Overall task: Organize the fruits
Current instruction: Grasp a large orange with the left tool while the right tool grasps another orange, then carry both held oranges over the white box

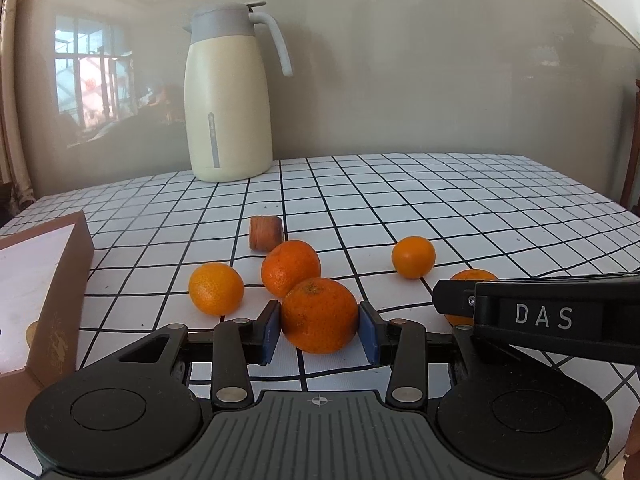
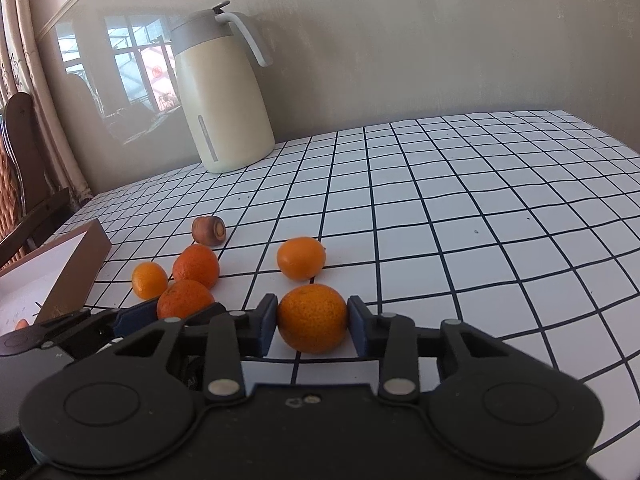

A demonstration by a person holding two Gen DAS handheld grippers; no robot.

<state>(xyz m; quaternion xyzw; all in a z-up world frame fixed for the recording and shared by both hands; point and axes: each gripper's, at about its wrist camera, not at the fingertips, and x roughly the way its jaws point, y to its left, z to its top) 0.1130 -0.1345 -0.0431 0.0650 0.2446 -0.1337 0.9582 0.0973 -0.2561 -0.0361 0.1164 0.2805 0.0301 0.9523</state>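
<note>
Several oranges lie on the checked tablecloth. My left gripper [image 1: 319,328] has its blue pads against both sides of a large orange [image 1: 319,315] that rests on the cloth. Behind it lie three more oranges: one at left [image 1: 216,289], one in the middle [image 1: 291,267], one at right [image 1: 413,257]. My right gripper [image 2: 312,322] has its pads against another orange [image 2: 312,318], also on the cloth; that orange shows partly hidden in the left wrist view [image 1: 472,276]. The left gripper's fingers [image 2: 136,314] with its orange [image 2: 184,300] show in the right wrist view.
A brown open box [image 1: 44,292] with a white inside stands at the left. A small brown carrot stub [image 1: 266,233] lies behind the oranges. A cream thermos jug [image 1: 228,96] stands at the back by the wall. A wooden chair [image 2: 24,168] is off the table's left.
</note>
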